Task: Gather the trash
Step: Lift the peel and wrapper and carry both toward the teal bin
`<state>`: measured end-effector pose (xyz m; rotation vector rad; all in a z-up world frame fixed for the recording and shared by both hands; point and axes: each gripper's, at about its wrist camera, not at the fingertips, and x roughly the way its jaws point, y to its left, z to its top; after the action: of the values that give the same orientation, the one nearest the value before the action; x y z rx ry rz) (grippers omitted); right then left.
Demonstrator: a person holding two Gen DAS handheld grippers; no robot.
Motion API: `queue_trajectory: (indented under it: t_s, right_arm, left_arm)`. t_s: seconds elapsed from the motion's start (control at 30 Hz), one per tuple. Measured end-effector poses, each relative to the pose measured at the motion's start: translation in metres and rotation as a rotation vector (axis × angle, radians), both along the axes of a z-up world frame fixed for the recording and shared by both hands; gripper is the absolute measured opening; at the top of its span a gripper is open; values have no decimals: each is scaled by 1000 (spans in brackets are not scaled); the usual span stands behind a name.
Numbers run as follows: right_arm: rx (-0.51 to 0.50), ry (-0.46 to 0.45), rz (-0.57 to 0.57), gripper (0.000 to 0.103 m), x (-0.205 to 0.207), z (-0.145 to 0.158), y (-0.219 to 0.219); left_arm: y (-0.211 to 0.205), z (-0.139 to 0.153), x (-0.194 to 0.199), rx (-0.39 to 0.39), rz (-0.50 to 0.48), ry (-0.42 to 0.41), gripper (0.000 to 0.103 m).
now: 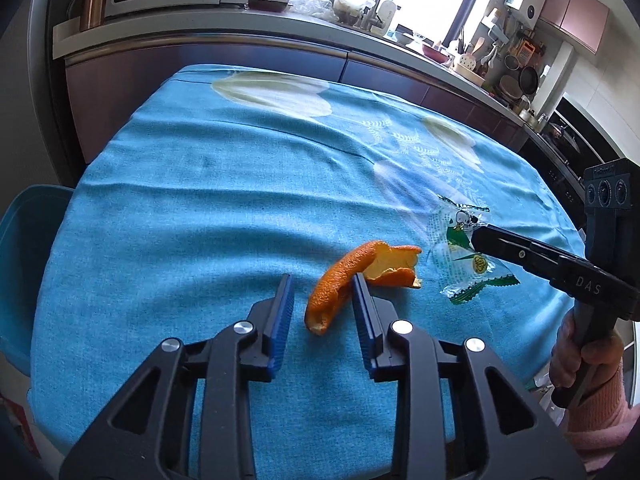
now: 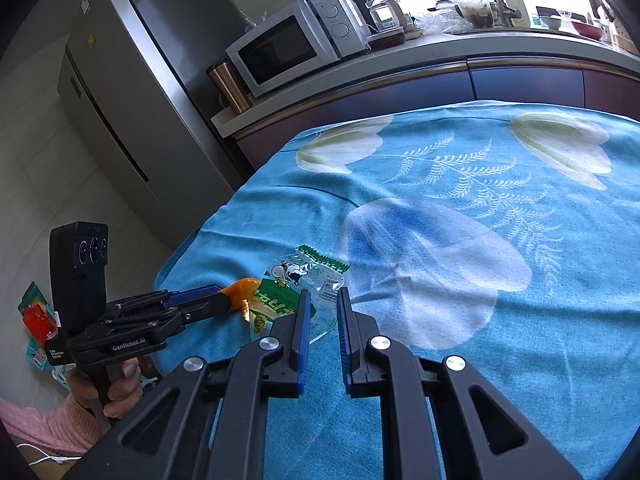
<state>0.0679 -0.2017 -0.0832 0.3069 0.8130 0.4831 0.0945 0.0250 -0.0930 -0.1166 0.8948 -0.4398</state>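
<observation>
- Left wrist view: the orange peel lies on the blue tablecloth, near the table's near edge, its lower end reaching between your left gripper fingers.
- Your left tongs stand partly apart; the right pad looks to be against the peel, the left pad clear of it. No squeeze on the peel shows.
- Just right of the peel: a clear candy wrapper with green print and a cartoon dog, crumpled on the cloth.
- Your right gripper comes in from the right, tips on the wrapper. Its jaws look narrow; from this side you cannot tell whether they pinch the film.
- Right wrist view: the wrapper sits at the right gripper tips, partly between the fingers. A narrow gap shows between the blue pads, and no firm grip on the film shows.
- Same view: your left gripper enters from the left, peel at its tips.
- Your hand in a pink sleeve holds the left handle.
- Beyond the table: microwave, fridge, cluttered counter under a bright window.
</observation>
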Motion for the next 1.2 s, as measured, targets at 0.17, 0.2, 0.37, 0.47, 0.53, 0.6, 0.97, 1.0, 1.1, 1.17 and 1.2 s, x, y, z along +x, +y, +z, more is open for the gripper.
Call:
queue_trajectory:
  t_s: [0.17,0.2,0.37,0.47,0.53,0.6,0.97,1.0,1.1,1.17,1.2]
  right_arm:
    - [4,8,7,12,4,-4,3]
    - [5,8,8,12,5,-3,4]
    - [10,-4,19,12,6,0,8]
    - [12,-11,29,12,6,2,12]
    - [14,-13,34,12,7,3,15]
    - [17,-16,38,12,6,3,17]
    - [30,-37,69,12,9,12,32]
    - [31,-39,71,12,9,13,33]
    - [36,-45,79,12,10,15,37]
    - [38,-47,82,12,10,16,38]
    - [41,-47,84,12,11,16,39]
  left_arm:
    - [-3,0,-3,3,-10,-8,18]
    - [-4,1,-4,9,-6,-14,17]
    - [0,6,-7,1,11,-28,15]
    - [5,9,-9,-11,26,-34,15]
    - [9,12,-11,-17,33,-41,15]
    - [12,15,-13,-19,40,-49,15]
    - [33,28,-25,-26,87,-85,15]
    - [35,29,-26,-25,94,-88,15]
    - [41,32,-29,-27,108,-94,15]
    - [45,33,-29,-27,117,-96,15]
    - [47,34,-30,-27,121,-97,15]
